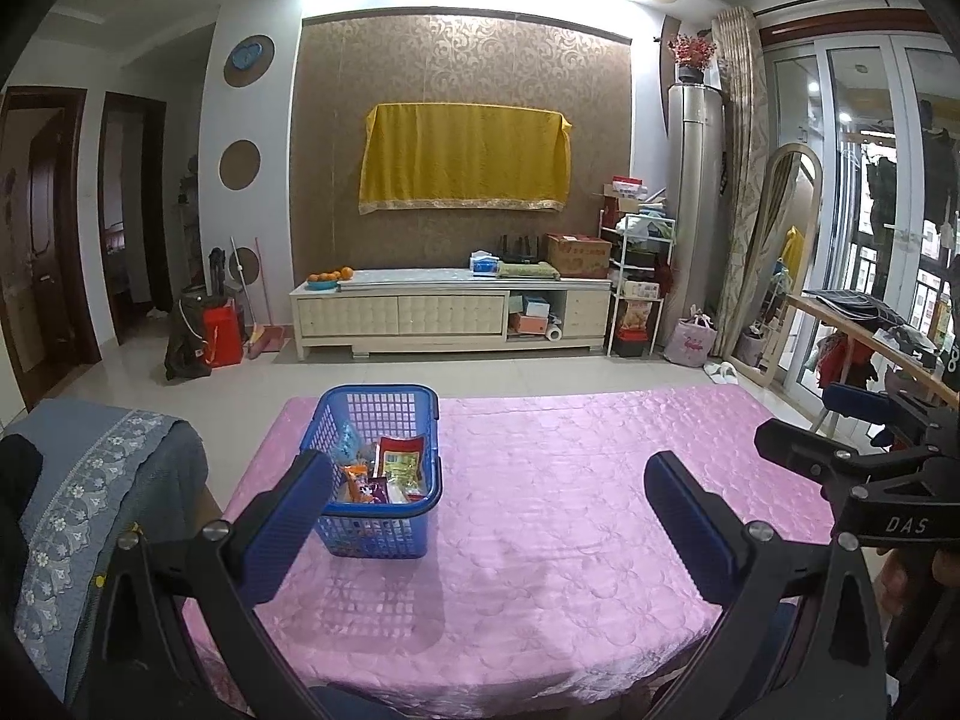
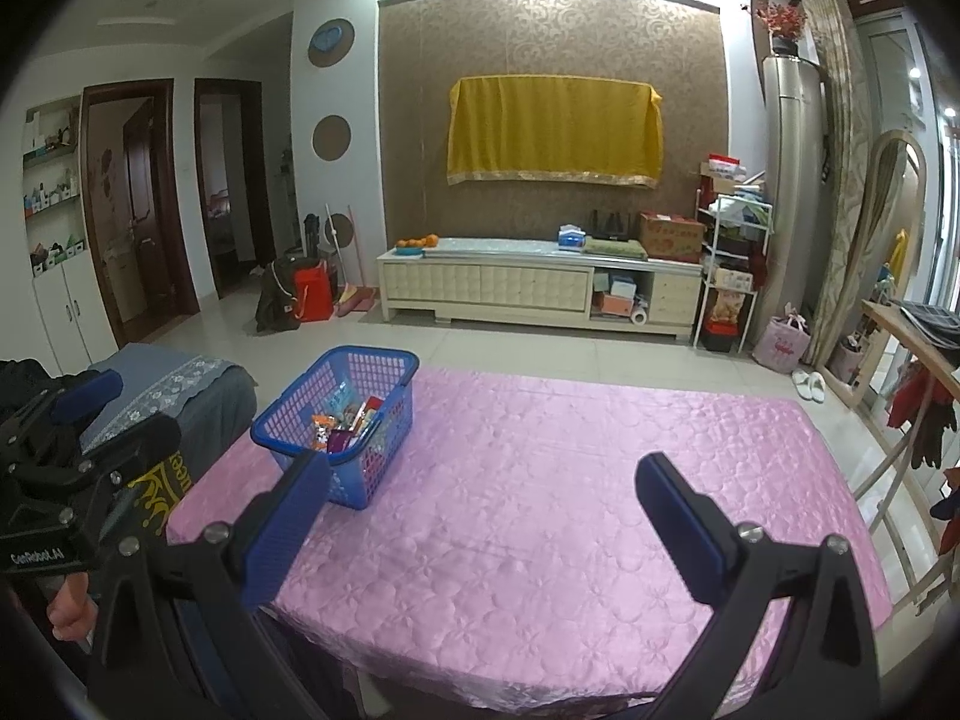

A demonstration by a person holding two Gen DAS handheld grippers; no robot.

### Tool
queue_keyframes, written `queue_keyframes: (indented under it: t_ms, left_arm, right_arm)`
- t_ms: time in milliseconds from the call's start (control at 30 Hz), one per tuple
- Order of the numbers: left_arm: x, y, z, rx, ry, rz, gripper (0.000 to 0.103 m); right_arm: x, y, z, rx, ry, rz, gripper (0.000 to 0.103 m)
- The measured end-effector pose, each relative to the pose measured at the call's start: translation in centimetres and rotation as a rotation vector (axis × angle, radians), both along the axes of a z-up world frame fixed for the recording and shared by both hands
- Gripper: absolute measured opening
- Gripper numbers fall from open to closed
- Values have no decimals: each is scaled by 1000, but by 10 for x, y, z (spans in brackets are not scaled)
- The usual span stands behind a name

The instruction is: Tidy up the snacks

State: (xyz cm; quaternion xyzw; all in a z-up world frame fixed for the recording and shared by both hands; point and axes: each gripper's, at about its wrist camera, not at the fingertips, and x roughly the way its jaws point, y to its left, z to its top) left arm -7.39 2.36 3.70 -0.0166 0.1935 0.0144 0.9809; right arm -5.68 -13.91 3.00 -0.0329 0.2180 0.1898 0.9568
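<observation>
A blue plastic basket stands on the pink tablecloth at the table's left side. It holds several snack packets, among them a red and yellow one. The basket also shows in the right wrist view with the snacks inside. My left gripper is open and empty, held above the near edge of the table, with its left finger in front of the basket. My right gripper is open and empty, to the right of the basket. The right gripper also shows at the right edge of the left wrist view.
A chair with a grey-blue embroidered cover stands at the table's left. A cream TV cabinet is across the tiled floor, under a yellow cloth. A wooden bench with clothes is at the right.
</observation>
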Motion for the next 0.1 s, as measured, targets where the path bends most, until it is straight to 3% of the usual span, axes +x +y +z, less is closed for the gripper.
queue_keyframes:
  t_ms: [100]
  left_arm:
    - [0, -1, 0, 2, 3, -4, 103]
  right_arm:
    - [0, 1, 0, -1, 1, 0, 103]
